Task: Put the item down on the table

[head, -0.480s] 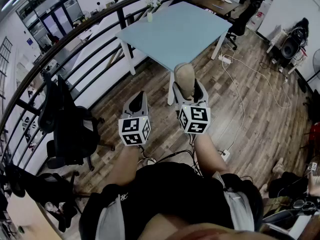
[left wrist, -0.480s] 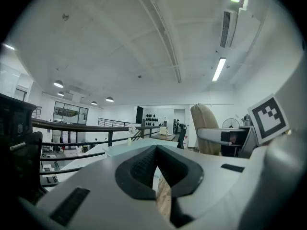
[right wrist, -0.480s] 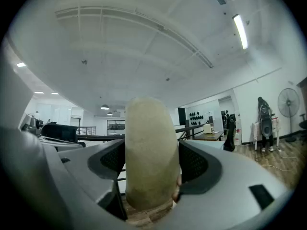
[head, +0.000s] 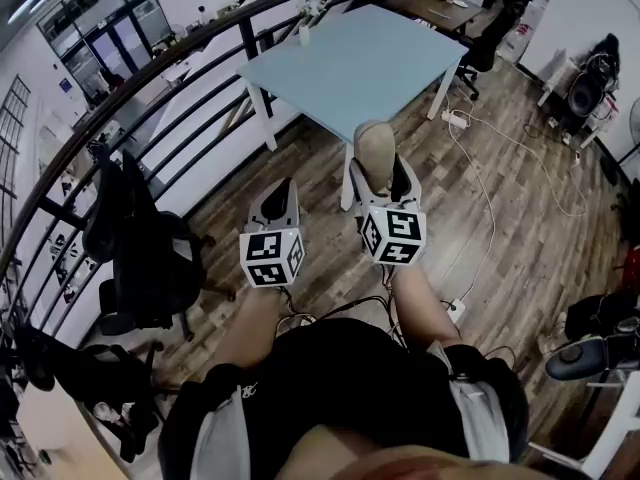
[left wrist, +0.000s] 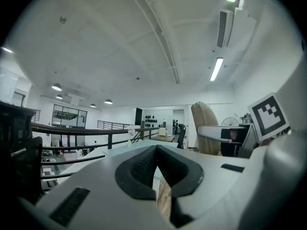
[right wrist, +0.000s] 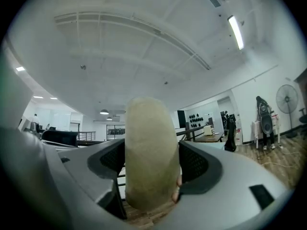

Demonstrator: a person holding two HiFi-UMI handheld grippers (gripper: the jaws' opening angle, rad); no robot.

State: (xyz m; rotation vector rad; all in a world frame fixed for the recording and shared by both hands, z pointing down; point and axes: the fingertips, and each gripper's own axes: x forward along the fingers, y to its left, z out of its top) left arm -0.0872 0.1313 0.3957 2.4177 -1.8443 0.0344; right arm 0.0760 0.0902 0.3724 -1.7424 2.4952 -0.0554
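The item (head: 374, 151) is a beige, rounded, oblong lump that stands upright between the jaws of my right gripper (head: 378, 176). In the right gripper view the item (right wrist: 149, 147) fills the wide gap and both pads press on its sides. My left gripper (head: 279, 192) hangs beside it at the left, its jaws closed together with nothing between them, as the left gripper view (left wrist: 156, 163) also shows. Both grippers are held over the wooden floor, short of the light blue table (head: 350, 63), whose near corner lies just beyond the item.
A black railing (head: 200, 43) runs along the left behind the table. An office chair draped with dark clothing (head: 135, 248) stands at the left. A small bottle (head: 304, 34) sits at the table's far edge. White cables (head: 480, 168) trail over the floor at the right.
Both grippers and the item keep their poses. The head view has shifted slightly, so the table sits a little further right in the picture.
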